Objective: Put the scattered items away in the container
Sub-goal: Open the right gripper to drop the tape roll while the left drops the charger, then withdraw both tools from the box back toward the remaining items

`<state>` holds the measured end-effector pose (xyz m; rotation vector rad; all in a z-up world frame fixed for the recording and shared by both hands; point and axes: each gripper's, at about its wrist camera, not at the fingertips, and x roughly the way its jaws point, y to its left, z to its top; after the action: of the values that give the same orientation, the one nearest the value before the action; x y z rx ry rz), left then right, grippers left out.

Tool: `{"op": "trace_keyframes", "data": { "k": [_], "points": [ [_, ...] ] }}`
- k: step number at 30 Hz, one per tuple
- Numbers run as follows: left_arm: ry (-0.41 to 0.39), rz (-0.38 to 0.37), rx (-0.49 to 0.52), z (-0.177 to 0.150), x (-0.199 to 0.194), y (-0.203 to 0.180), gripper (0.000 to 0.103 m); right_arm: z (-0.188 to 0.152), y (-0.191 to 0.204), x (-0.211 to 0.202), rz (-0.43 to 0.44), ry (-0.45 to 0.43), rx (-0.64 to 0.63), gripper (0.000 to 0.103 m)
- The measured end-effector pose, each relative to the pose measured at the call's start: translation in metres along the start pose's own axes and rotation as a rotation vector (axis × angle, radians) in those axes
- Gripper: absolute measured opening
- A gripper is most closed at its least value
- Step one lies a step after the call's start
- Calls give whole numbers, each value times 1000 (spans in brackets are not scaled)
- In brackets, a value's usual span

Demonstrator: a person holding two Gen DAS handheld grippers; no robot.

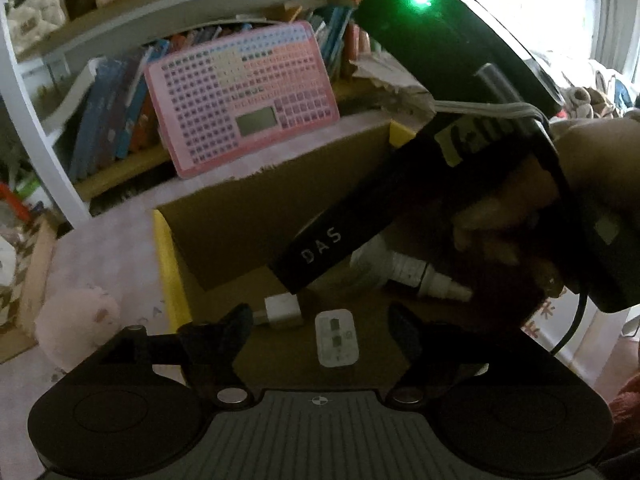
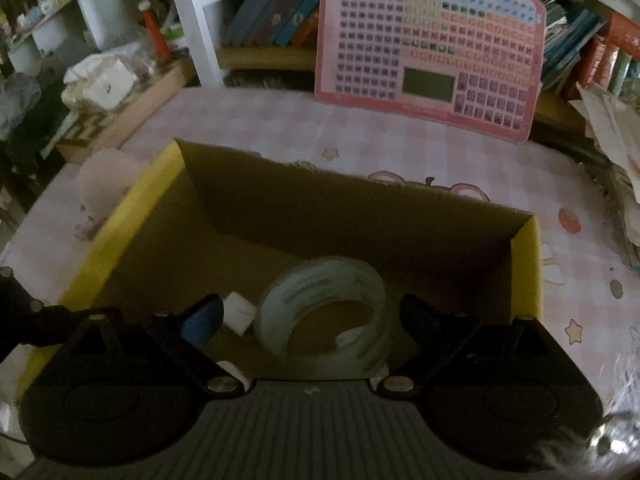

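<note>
The cardboard box (image 1: 248, 216) with yellow rims stands on the pink checked cloth. In the left wrist view my left gripper (image 1: 320, 332) hangs open over the box floor. A white charger plug (image 1: 336, 338) lies loose between its fingers, with a white adapter (image 1: 282, 308) and a small white dropper bottle (image 1: 416, 276) beyond. A hand holds the right gripper's black body (image 1: 400, 184) just above them. In the right wrist view my right gripper (image 2: 312, 316) stands open inside the box (image 2: 132, 216). A clear tape roll (image 2: 332, 312) rests between its fingers without touching them, beside a white cube (image 2: 238, 312).
A pink button board (image 2: 432, 52) leans against a bookshelf (image 2: 272, 4) behind the box. A pink plush toy (image 1: 76, 320) lies left of the box. Loose papers (image 2: 612, 128) pile up at the right, and a cluttered tray (image 2: 120, 112) sits at the left.
</note>
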<state>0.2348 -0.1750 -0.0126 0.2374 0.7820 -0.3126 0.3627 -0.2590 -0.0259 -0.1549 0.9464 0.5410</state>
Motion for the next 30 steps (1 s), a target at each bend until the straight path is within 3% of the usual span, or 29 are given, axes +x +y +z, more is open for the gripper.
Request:
{"op": "trace_keyframes", "data": {
  "k": [16,30],
  "points": [
    [-132,33,-89,-31,-71,13,86,-47,16,-97,-84,-216,66,95],
    [-146,6,-94,-73,-99,30,87,-109,53,-130,-228,-267,146,96]
  ]
}}
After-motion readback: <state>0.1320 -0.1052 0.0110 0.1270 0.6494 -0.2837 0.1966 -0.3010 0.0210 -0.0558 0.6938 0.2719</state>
